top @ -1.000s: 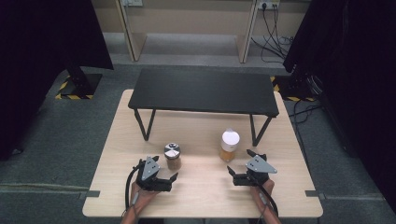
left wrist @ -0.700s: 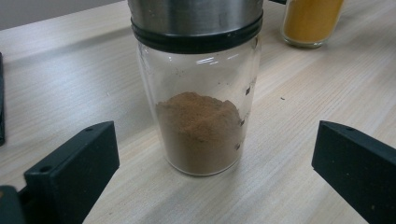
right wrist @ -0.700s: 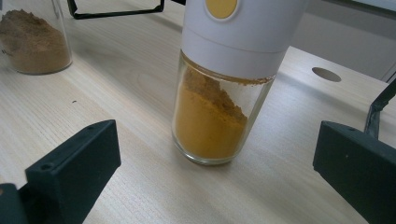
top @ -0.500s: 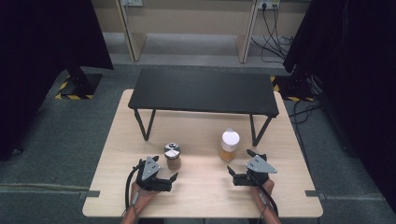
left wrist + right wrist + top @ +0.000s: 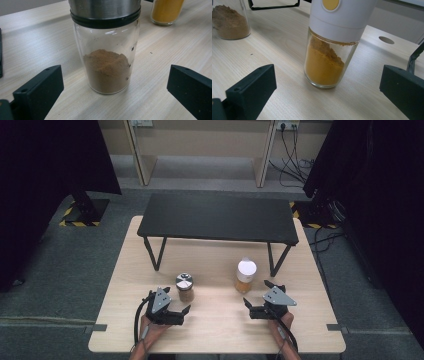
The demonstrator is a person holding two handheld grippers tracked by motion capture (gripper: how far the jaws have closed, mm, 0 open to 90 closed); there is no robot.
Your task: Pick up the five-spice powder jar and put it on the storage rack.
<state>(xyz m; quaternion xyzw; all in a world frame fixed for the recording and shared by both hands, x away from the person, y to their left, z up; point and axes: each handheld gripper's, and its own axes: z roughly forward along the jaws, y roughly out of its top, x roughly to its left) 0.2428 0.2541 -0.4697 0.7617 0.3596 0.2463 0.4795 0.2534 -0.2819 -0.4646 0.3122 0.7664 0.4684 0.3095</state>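
A glass jar of brown powder (image 5: 184, 288) with a steel lid stands on the wooden table (image 5: 215, 265); the left gripper view has the brown jar (image 5: 107, 65) upright just ahead of its jaws. My left gripper (image 5: 186, 314) is open a short way in front of it, touching nothing. A glass jar of yellow powder (image 5: 245, 276) with a white cap stands to the right; the yellow jar (image 5: 329, 57) is upright ahead of my right gripper (image 5: 255, 302), which is open and apart from it.
A low black bench (image 5: 218, 218) on thin metal legs stands across the table's far half, behind both jars. The yellow jar (image 5: 166, 11) appears beyond the brown one, and the brown jar (image 5: 230, 21) at the far left of the right gripper view. Grey floor surrounds the table.
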